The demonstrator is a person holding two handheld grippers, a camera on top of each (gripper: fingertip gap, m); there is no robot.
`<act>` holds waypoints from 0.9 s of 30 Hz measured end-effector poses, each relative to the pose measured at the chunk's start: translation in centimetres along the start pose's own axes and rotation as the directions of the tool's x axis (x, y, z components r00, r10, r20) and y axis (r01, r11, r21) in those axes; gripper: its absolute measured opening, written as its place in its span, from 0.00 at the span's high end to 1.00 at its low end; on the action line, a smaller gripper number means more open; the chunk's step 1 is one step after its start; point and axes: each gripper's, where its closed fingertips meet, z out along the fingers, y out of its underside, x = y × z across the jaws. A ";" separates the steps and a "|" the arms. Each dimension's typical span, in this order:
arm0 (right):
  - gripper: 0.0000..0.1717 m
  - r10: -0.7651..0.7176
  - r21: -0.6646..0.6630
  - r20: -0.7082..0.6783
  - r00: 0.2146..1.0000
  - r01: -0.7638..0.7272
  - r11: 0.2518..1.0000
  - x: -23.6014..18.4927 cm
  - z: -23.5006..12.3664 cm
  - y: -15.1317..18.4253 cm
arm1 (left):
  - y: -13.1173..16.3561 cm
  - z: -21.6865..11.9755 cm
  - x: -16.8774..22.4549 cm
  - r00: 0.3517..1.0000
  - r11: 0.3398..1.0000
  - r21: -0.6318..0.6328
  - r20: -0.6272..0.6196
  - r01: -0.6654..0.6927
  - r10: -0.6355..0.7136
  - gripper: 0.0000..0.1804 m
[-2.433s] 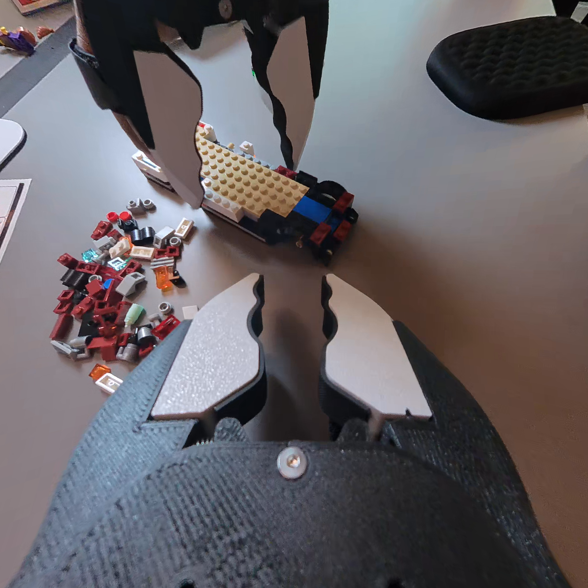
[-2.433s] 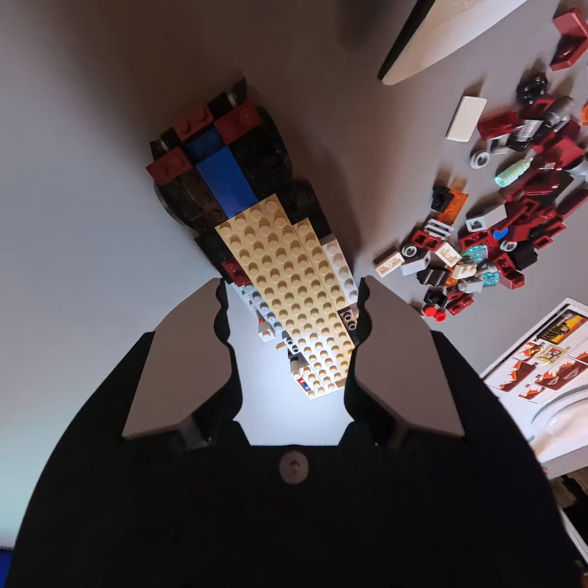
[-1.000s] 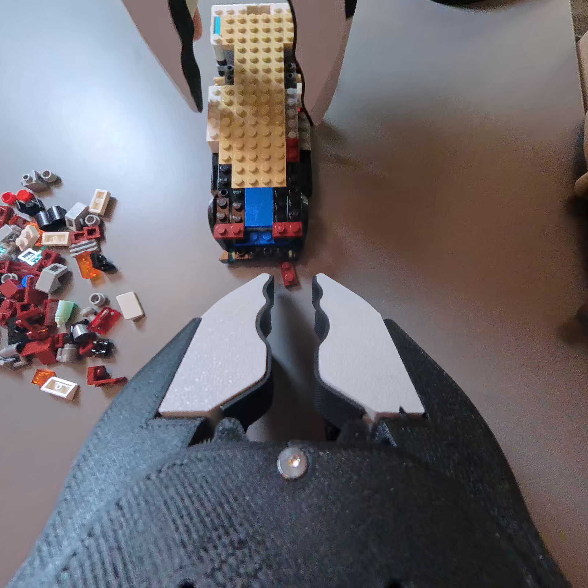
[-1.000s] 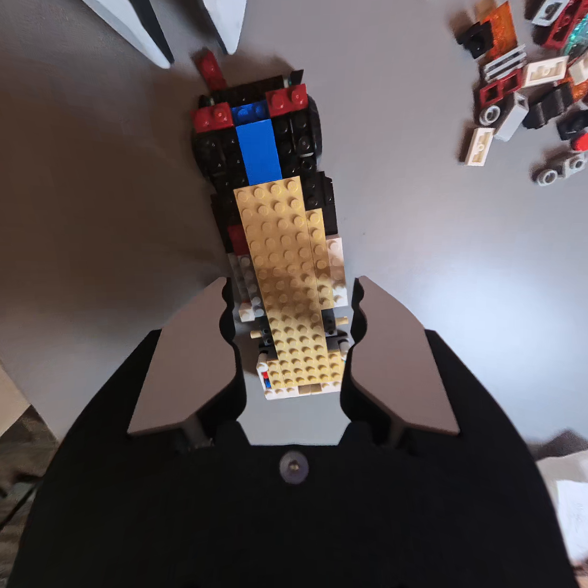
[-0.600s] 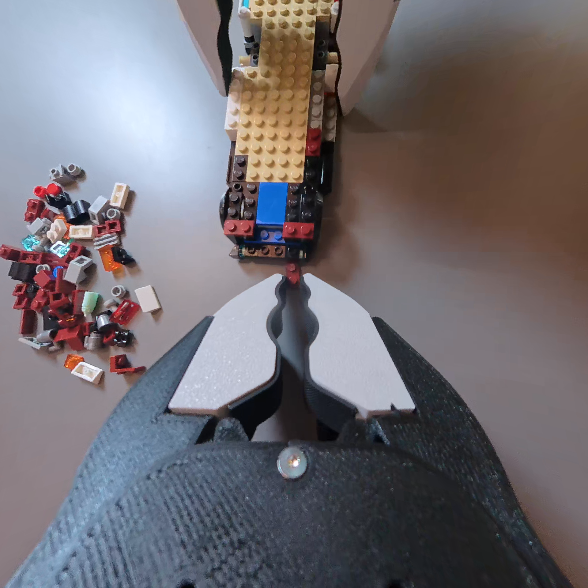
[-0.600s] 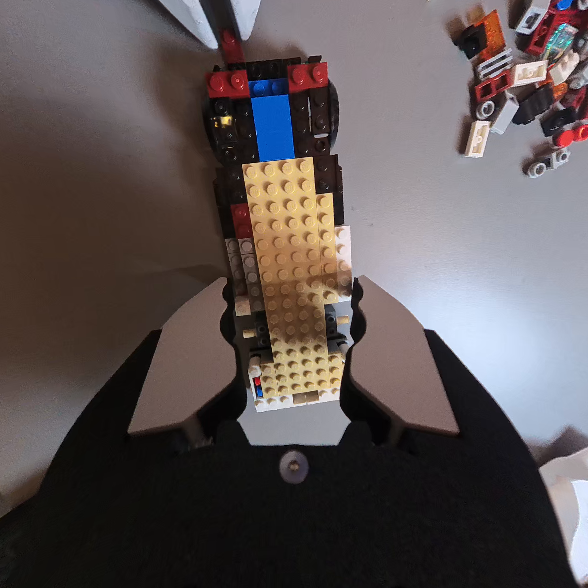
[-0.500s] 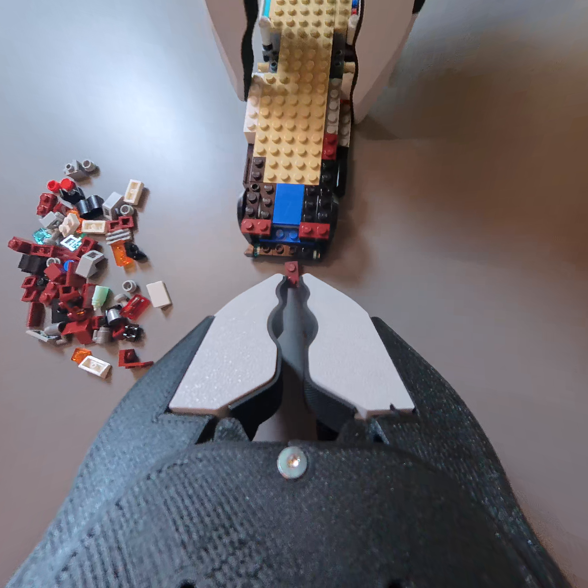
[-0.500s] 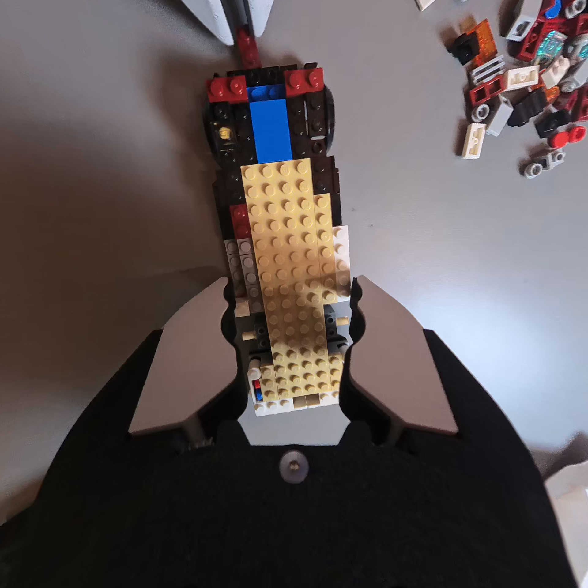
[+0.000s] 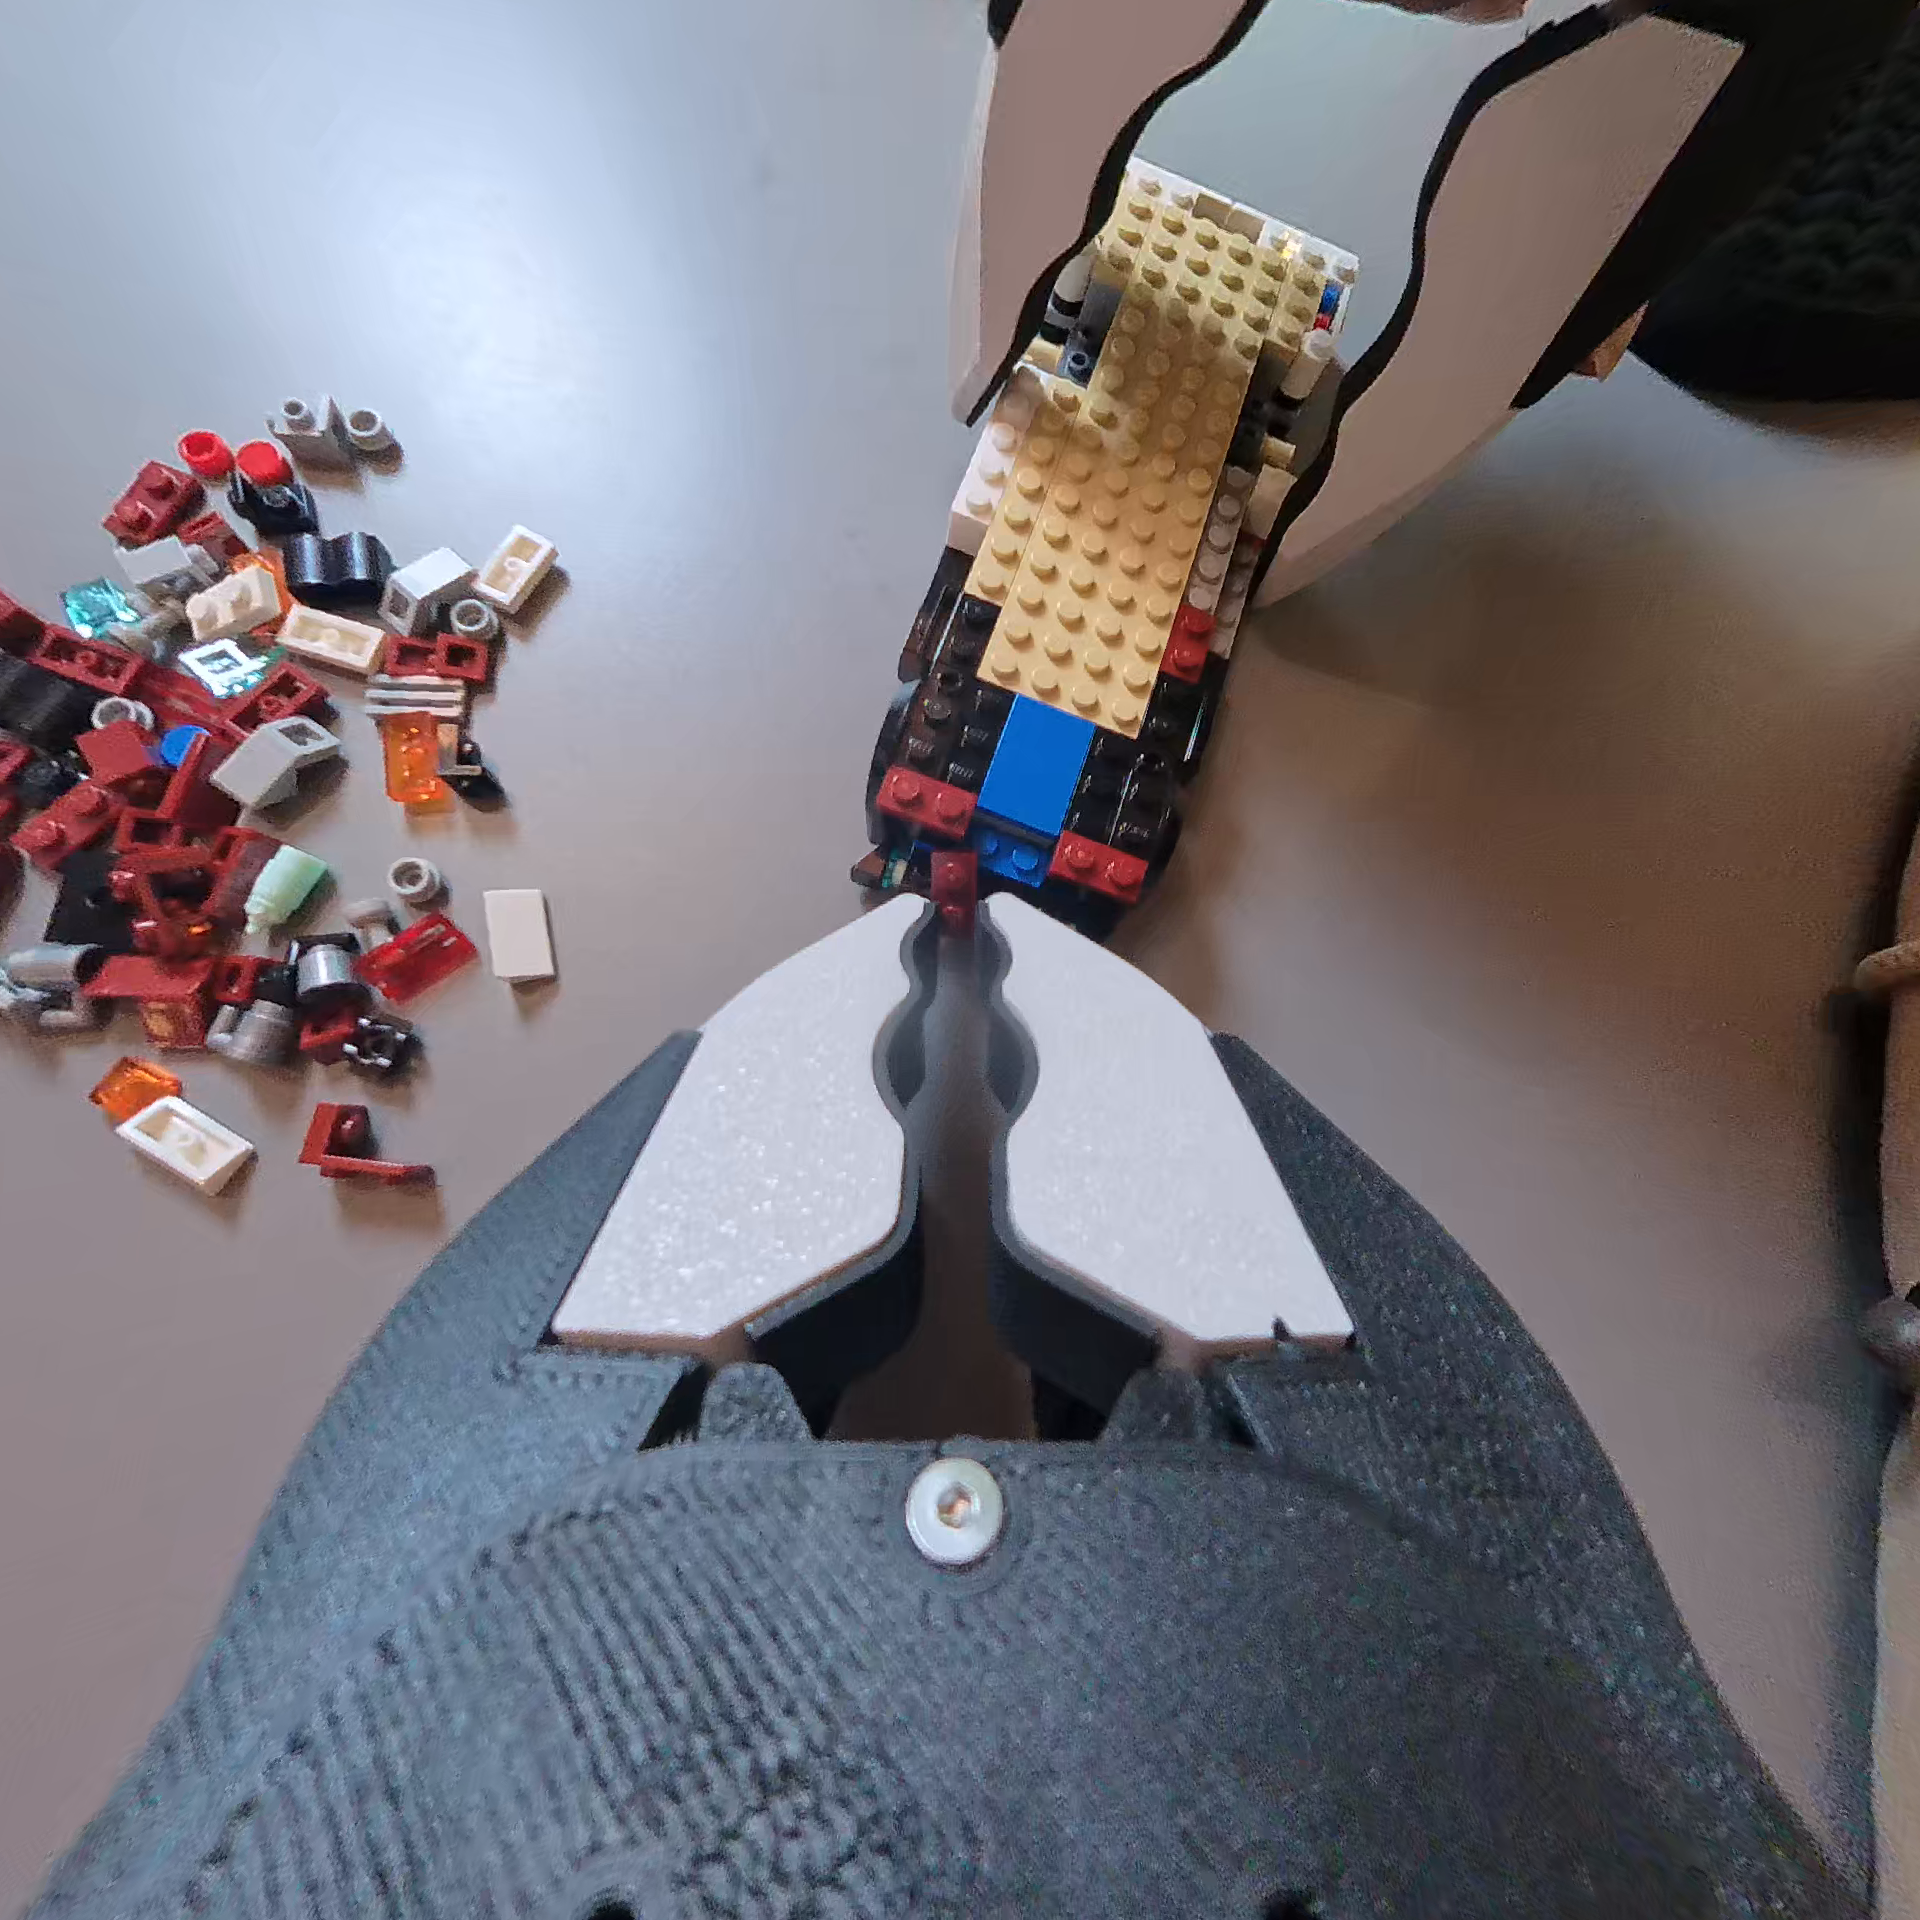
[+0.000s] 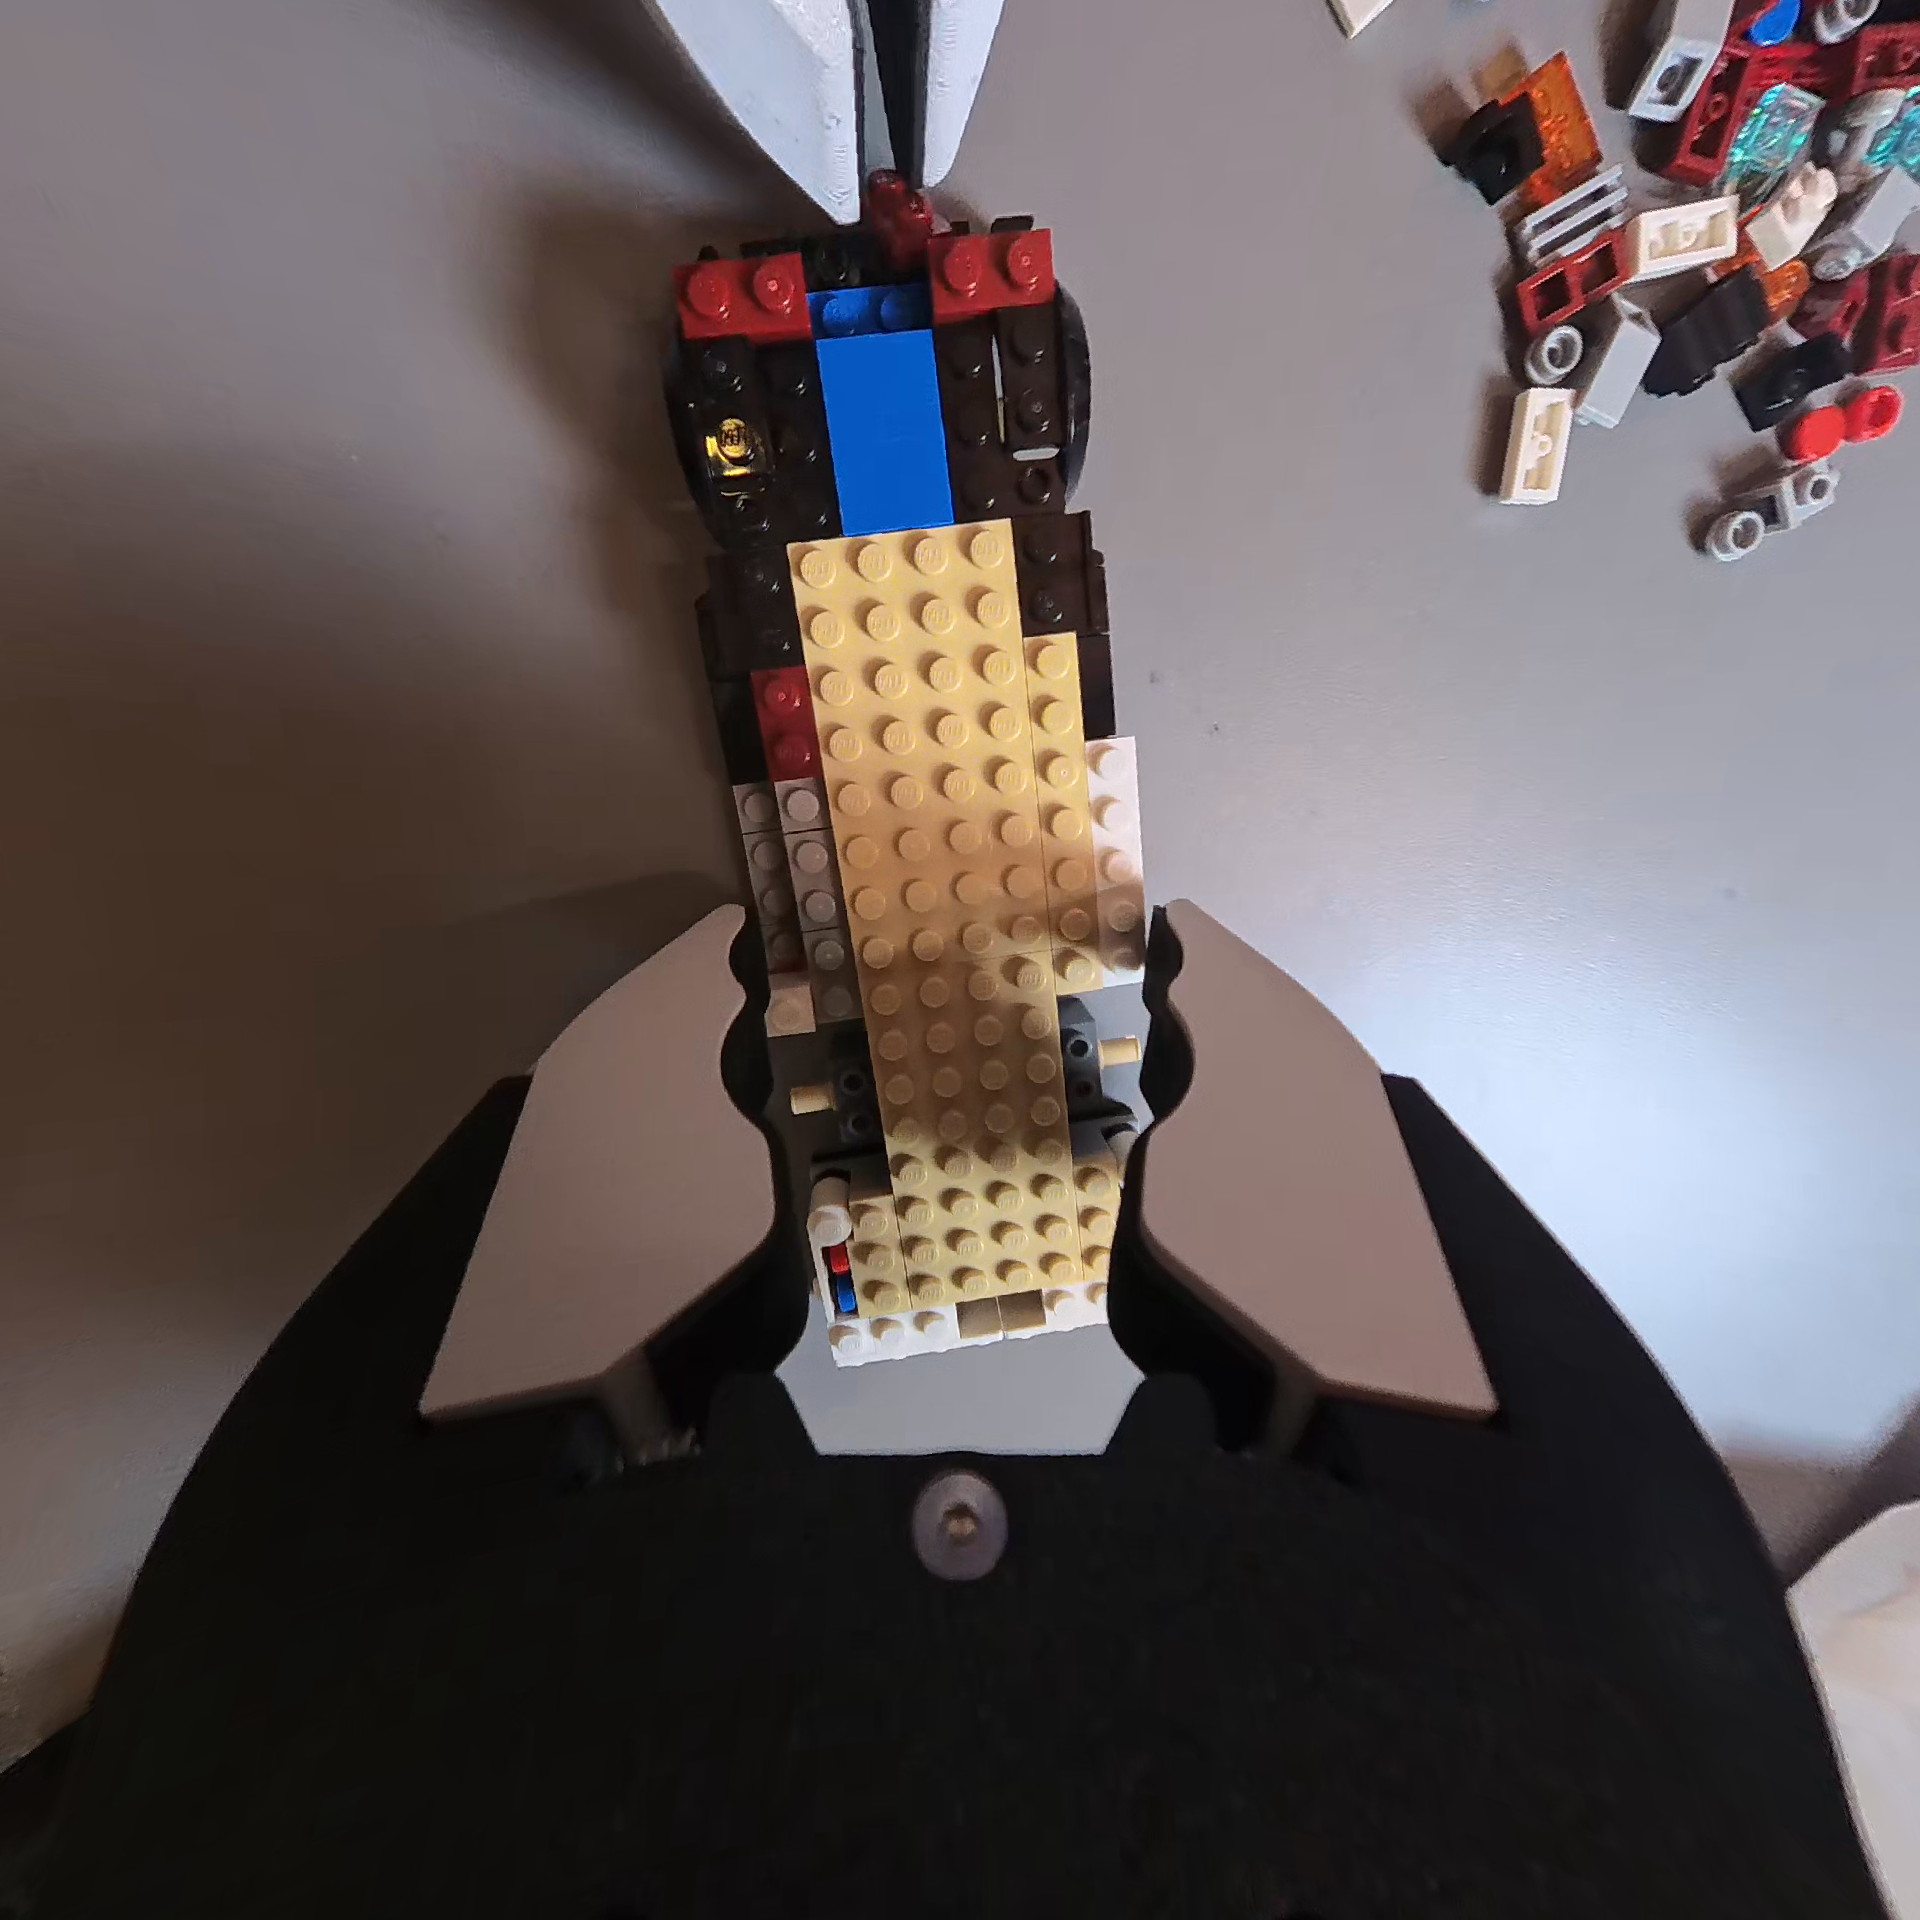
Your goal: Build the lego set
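Brick car [image 10: 925,790]: I see it lying on the grey worktop [image 10: 1455,831], a long build with a tan studded deck, a blue strip and black front, red bricks at its nose.
Worktop: grey and smooth; it carries the car and a scatter of parts off to one side.
Right claw [image 10: 945,925]: mine stands wide, one finger along each flank of the car's rear half. Its fingers [image 10: 1247,1091] sit just beside the sides; I cannot tell whether the pads press on them.
Left claw [image 9: 956,914]: nearly closed, its two pale fingers [image 9: 800,1091] pinching a small dark red brick [image 9: 953,883] at the very tips. From the right wrist view I see the same claw meeting at the car's nose.
Small dark red brick: held end-on, its free end touching or just over the car's front edge, beside the blue studs.
Loose bricks [image 9: 239,748]: a pile of red, black, white, grey and orange parts, well apart from the car, to the left in my left wrist view.
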 end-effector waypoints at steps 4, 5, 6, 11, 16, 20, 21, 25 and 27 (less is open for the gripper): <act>0.59 0.000 0.003 0.000 1.000 0.000 1.000 0.0 0.0 0.0 | -0.1 0.0 0.5 0.998 0.999 0.013 -0.049 0.046 -0.045 0.96; 0.59 0.001 0.002 0.001 1.000 -0.001 1.000 0.0 0.0 0.0 | -0.1 -0.1 0.6 0.997 0.998 0.015 -0.059 0.055 -0.054 0.95; 0.59 0.000 0.001 0.002 1.000 0.000 1.000 0.0 0.0 0.0 | -0.2 0.0 0.7 0.996 0.998 0.017 -0.067 0.064 -0.063 0.95; 0.59 0.001 0.000 0.001 1.000 -0.001 1.000 0.0 0.0 0.0 | -0.4 -0.2 1.3 0.988 0.995 0.030 -0.124 0.095 -0.090 0.93; 0.59 0.001 -0.002 0.002 1.000 -0.001 1.000 0.0 0.0 0.0 | -0.3 -0.5 1.4 0.987 0.995 0.025 -0.136 0.092 -0.087 0.91; 0.59 0.000 -0.005 0.003 1.000 0.000 1.000 0.0 0.0 0.0 | 0.1 -0.7 1.2 0.991 0.998 0.003 -0.119 0.061 -0.061 0.91; 0.59 -0.001 -0.005 0.003 1.000 0.001 1.000 0.0 0.0 0.0 | 0.2 -0.7 1.1 0.992 0.998 0.000 -0.114 0.058 -0.058 0.91; 0.59 -0.001 -0.007 0.002 1.000 0.001 1.000 0.0 0.0 0.0 | 0.8 -1.3 0.8 0.995 0.999 -0.033 -0.099 -0.015 0.012 0.91; 0.59 0.000 -0.005 0.002 1.000 0.000 1.000 0.0 0.0 0.0 | 1.7 -1.7 0.4 0.994 0.994 -0.085 -0.081 -0.076 0.069 0.90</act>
